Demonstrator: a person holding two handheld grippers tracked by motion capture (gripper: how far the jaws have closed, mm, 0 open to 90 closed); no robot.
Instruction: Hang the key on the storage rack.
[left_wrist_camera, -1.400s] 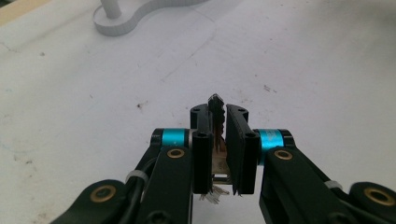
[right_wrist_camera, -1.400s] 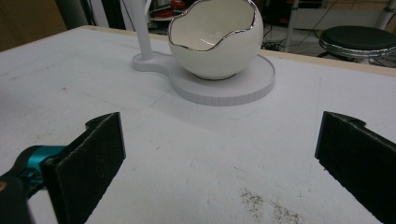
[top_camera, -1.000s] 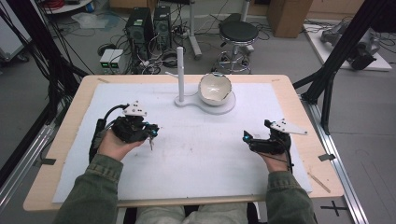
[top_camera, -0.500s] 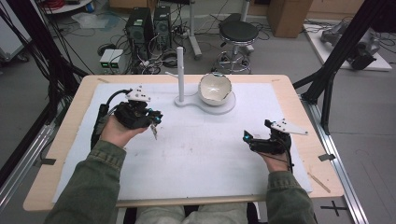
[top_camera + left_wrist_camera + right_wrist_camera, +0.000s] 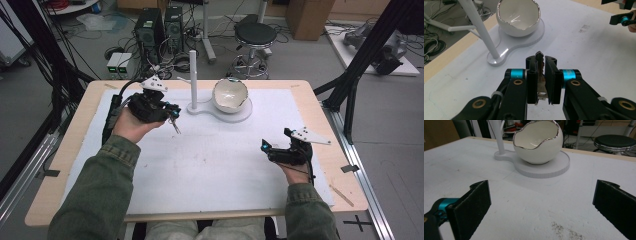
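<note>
My left gripper (image 5: pixel 172 112) hangs above the white mat at the back left, just left of the white stand's post (image 5: pixel 193 75). Its jaws are shut on a small metal key (image 5: pixel 539 55), whose end dangles below the gripper in the high view as the key (image 5: pixel 176 126). In the left gripper view the key's tip pokes up between the black pads (image 5: pixel 550 75). An egg-shaped white bowl (image 5: pixel 230 95) with a silver rim sits on the stand's round base (image 5: pixel 245 114). My right gripper (image 5: pixel 275 140) rests low at the right of the mat, open, with nothing between its jaws (image 5: pixel 541 202).
The white mat (image 5: pixel 215 165) covers most of the wooden table (image 5: pixel 330 150). The bowl (image 5: pixel 537 142) and post (image 5: pixel 497 135) stand ahead of the right gripper. Off the table's far edge are a stool (image 5: pixel 255 35), computer cases and cables on the floor.
My left hand has lifted and carried the key toward the back of the table, closer to the stand's post. The right hand has stayed put.
</note>
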